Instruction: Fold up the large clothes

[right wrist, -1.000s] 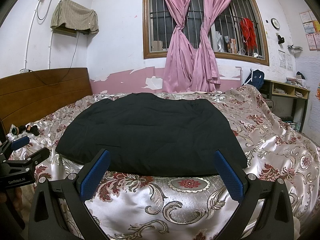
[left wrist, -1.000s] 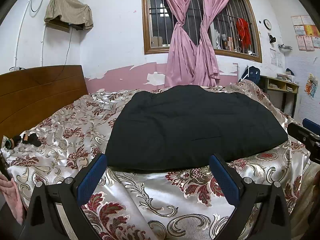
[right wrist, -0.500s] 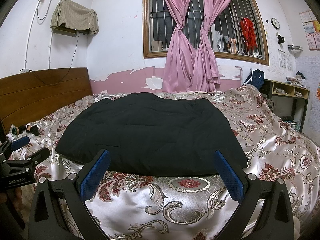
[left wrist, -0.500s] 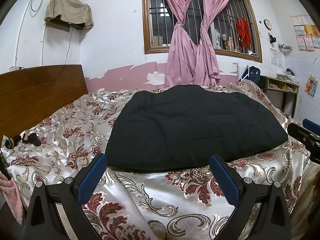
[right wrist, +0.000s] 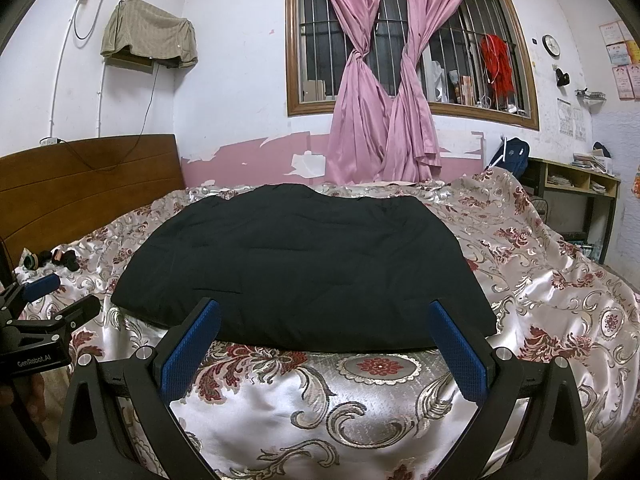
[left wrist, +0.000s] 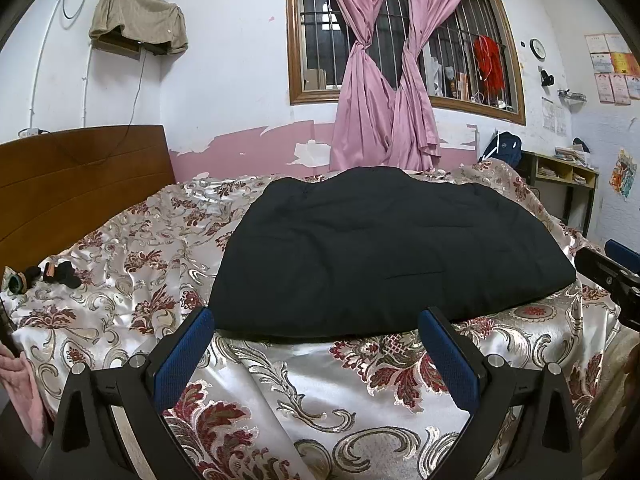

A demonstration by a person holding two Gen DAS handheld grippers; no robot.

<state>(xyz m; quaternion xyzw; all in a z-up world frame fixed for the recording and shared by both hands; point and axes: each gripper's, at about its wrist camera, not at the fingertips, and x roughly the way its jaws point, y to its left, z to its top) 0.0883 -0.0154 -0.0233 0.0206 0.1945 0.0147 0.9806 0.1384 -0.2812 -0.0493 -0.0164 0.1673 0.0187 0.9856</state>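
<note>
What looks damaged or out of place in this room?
The pink paint below the window is peeling off in patches. On the bed, the black garment lies flat and neat, and both tongs, left and right, are open and empty.

Overall light: we see even, fairly bright indoor light in both views, with no hard shadows.
Window (left wrist: 400, 36): dark behind its bars, so we get no daylight from it; the lamp itself is out of frame.
Glare: the satin bedspread (left wrist: 320, 396) throws soft white sheen in the near folds, strongest low in the right wrist view (right wrist: 360, 404).
Dark area: the black garment (left wrist: 380, 256) reads nearly flat, and we make out only faint creases.
Shadow: a thin one under its near edge.
Distortion: heavy fisheye bending; walls and window frame curve, corners vignette to black.
Sharpness: we find both frames crisp, without motion blur.
</note>
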